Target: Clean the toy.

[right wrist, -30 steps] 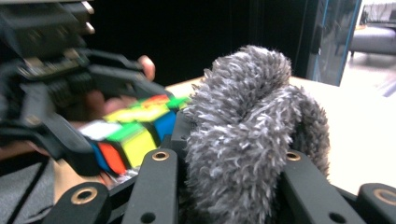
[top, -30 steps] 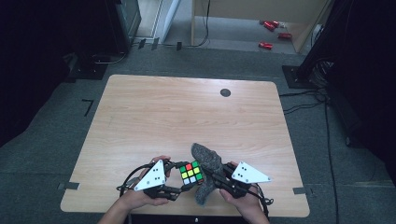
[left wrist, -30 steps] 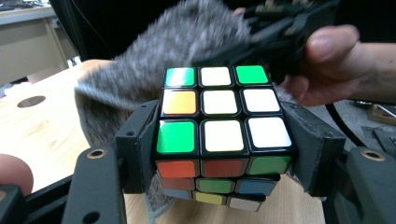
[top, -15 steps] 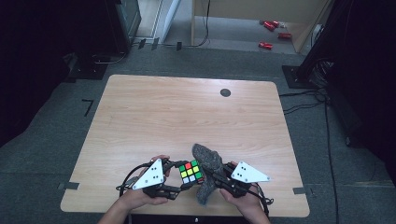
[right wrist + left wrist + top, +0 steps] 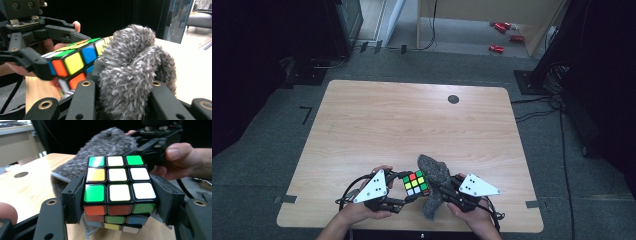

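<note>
The left tongs, held in the person's left hand at the near edge of the pale wooden worktop, are pinching a multicoloured three-by-three puzzle cube with black edges. In the left gripper view the padded jaws press on the cube's two opposite sides. Its upturned face there is mostly white, with three green squares and one orange-yellow one down the left column and at the far corner; the face toward the camera runs orange, orange, green in its top row, with green and blue below and yellow and white lowest. In the right gripper view the cube shows yellow, blue and orange stickers on the side turned to that camera, and looks tilted.

Just beside the cube to its right, touching it, is a fuzzy grey woollen cloth, folded into a thick bundle. The right tongs, in the person's right hand, are closed on this cloth; in the right gripper view the shaggy grey pile bulges up between the two jaws. Its fibres are flecked light and dark grey.
</note>
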Tool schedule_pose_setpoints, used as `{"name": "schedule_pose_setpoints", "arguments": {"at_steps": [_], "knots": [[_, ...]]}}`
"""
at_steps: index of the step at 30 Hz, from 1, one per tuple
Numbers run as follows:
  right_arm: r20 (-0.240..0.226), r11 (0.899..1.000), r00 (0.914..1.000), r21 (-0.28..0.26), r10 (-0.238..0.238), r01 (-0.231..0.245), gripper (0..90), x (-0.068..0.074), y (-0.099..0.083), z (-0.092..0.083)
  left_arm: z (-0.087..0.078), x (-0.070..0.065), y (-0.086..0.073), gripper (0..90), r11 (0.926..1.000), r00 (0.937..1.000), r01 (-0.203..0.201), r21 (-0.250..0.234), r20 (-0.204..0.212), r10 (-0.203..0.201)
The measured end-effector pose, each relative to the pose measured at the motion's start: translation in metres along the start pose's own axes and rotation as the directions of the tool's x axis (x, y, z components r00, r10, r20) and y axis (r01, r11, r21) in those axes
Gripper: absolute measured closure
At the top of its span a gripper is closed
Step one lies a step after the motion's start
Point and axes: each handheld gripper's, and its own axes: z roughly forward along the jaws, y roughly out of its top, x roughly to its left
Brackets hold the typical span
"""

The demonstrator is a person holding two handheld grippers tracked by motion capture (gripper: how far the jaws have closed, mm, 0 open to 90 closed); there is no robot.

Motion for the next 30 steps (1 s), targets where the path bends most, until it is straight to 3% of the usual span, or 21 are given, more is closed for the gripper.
{"name": "schedule_pose_setpoints", "arguments": {"at_steps": [3,5,8,14,17,20,25,29,30], "knots": [[-0.024,0.999,0.9996,-0.027,0.017,-0.018,72.4,0.001,0.004,-0.002,0.002,-0.001,-0.001,35.4,0.9998,0.9999,-0.011,0.016,0.0,0.011],[-0.031,0.999,0.9995,-0.036,-0.001,-0.001,72.5,0.005,0.007,-0.003,0.004,-0.003,-0.002,35.4,0.9996,0.9998,-0.017,0.023,0.008,0.017],[-0.029,0.999,0.9995,-0.039,0.008,-0.009,72.5,0.003,0.007,-0.004,0.002,-0.004,0.0,35.4,0.9999,0.9998,-0.013,0.005,0.015,0.013],[0.105,1.0,0.9944,0.025,0.002,-0.005,71.6,-0.015,-0.003,-0.005,-0.003,0.002,0.001,35.4,1.0,0.9999,-0.003,-0.001,-0.013,0.003],[0.178,0.997,0.9841,0.079,-0.008,-0.006,61.9,-0.021,-0.006,-0.004,-0.004,0.005,0.0,35.4,1.0,0.9996,0.004,-0.001,-0.028,-0.004],[0.223,0.995,0.9747,0.093,0.009,-0.031,50.5,-0.023,-0.005,-0.003,-0.004,0.005,-0.001,35.4,1.0,0.9996,0.005,0.003,-0.027,-0.005],[0.247,0.997,0.969,0.075,0.009,-0.028,36.0,-0.025,0.001,-0.006,-0.003,0.007,-0.002,35.4,0.9999,0.9995,0.011,0.005,-0.03,-0.01],[0.263,0.994,0.9638,0.085,0.046,-0.071,21.7,-0.027,0.007,-0.008,-0.006,0.009,-0.002,35.4,0.9998,0.9987,0.018,0.005,-0.048,-0.018],[0.252,0.992,0.9658,0.094,0.062,-0.088,19.2,-0.027,0.008,-0.009,-0.007,0.01,-0.002,35.4,0.9998,0.9986,0.02,0.003,-0.05,-0.019]]}}
